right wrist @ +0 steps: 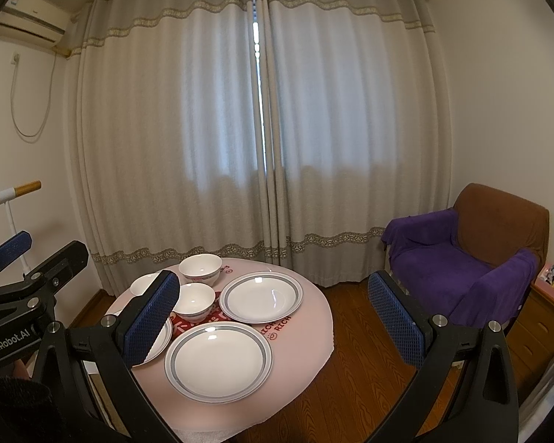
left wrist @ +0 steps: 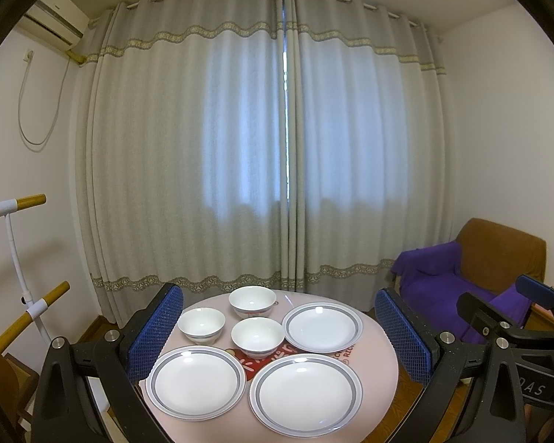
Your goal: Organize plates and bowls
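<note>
So: three plates point(left wrist: 305, 394) and three bowls point(left wrist: 257, 336) sit spread singly on the round table point(left wrist: 382, 356), none stacked. Left gripper point(left wrist: 279, 336) and right gripper point(right wrist: 277, 319) hover spread wide, empty. Grab a near-edge plate by its rim, keep it level.

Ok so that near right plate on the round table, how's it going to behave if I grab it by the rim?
The near right plate looks like glazed ceramic, glossy with glare spots, so probably stiff but slippery in the pads and breakable if dropped. It lies flat on the pink tablecloth, so its low rim may be hard to get under. Both the left gripper and right gripper are open, away from it.
</note>
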A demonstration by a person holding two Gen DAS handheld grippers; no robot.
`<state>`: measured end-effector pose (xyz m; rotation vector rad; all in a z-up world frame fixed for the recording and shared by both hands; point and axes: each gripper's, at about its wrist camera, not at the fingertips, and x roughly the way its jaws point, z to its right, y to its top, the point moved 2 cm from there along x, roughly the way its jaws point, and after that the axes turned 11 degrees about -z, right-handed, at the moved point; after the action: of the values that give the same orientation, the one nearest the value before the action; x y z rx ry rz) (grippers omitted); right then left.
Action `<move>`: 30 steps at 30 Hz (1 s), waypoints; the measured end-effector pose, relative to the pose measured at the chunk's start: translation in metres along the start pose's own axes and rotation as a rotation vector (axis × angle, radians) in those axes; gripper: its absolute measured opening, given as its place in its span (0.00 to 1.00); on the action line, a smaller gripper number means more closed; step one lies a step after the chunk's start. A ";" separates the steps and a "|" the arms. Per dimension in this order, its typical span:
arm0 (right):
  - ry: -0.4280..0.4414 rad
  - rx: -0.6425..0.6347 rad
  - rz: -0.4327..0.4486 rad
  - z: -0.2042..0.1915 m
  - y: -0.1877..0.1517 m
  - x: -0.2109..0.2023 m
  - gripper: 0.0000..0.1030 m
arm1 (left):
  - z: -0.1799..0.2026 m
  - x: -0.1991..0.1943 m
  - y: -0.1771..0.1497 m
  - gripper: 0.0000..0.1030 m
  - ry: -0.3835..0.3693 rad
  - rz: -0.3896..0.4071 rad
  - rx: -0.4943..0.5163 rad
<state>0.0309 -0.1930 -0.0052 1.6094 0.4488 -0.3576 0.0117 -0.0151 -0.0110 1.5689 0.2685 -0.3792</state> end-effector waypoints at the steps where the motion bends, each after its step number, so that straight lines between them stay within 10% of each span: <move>1: 0.000 0.000 0.003 0.000 0.000 0.000 1.00 | 0.000 0.000 0.000 0.99 0.000 0.000 0.000; 30: 0.013 0.012 -0.057 0.010 -0.008 0.042 1.00 | 0.000 0.041 -0.002 0.99 0.012 -0.070 -0.017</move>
<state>0.0635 -0.1990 -0.0333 1.6133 0.5039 -0.3940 0.0480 -0.0174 -0.0296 1.5480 0.3361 -0.4212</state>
